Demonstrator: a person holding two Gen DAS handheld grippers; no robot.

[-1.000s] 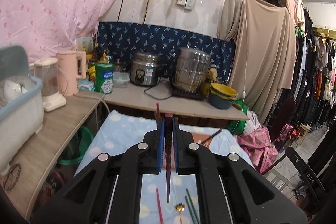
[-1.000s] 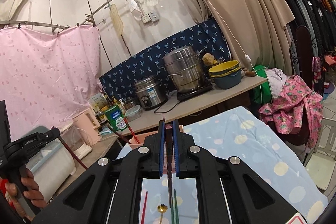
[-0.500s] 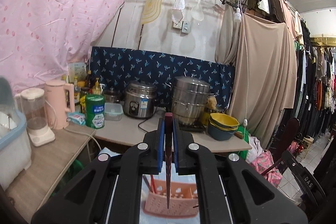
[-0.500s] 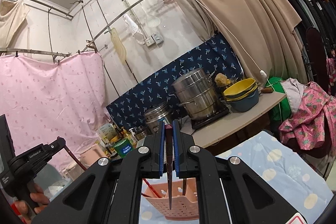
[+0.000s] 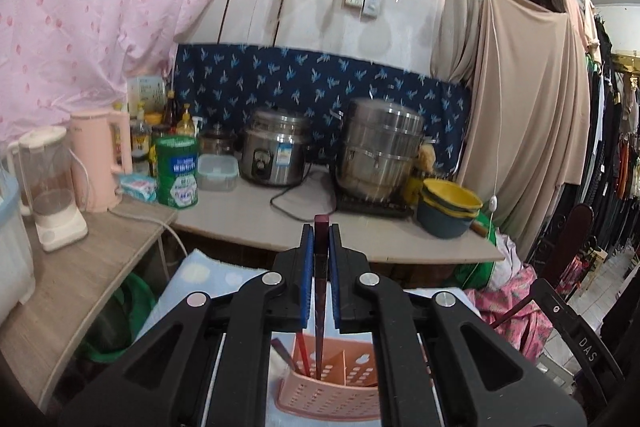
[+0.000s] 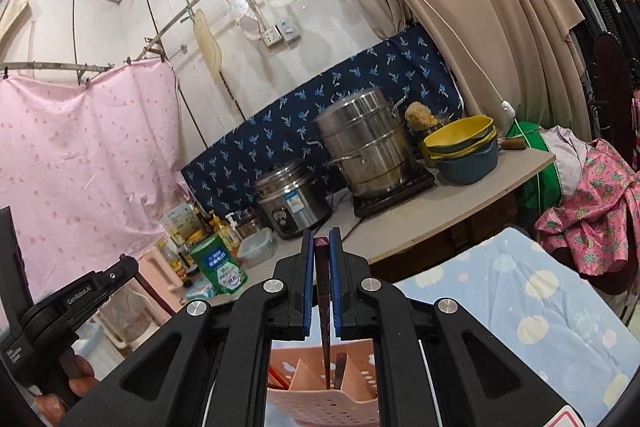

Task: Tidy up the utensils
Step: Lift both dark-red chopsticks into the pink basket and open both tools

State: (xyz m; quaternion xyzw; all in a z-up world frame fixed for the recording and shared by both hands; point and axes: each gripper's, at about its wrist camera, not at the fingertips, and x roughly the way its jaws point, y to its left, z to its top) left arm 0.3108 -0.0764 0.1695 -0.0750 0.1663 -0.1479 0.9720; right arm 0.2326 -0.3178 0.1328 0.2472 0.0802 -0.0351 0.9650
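Chopstick tip hidden inside pink caddy.

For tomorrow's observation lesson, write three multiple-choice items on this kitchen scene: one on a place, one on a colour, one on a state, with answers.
1. Where does the tip of the left gripper's chopstick point?
A. into the pink basket
B. into the steamer pot
C. at the floor tiles

2. What colour is the top bowl of the stack on the counter?
A. red
B. yellow
C. white

3. How is the right gripper?
A. wide open, holding nothing
B. shut on a spoon
C. shut on a chopstick

Answers: 1 A, the stick's lower end hangs over a basket compartment; 2 B, a yellow bowl sits on top of a blue one; 3 C, the blue pads press a dark stick between them.
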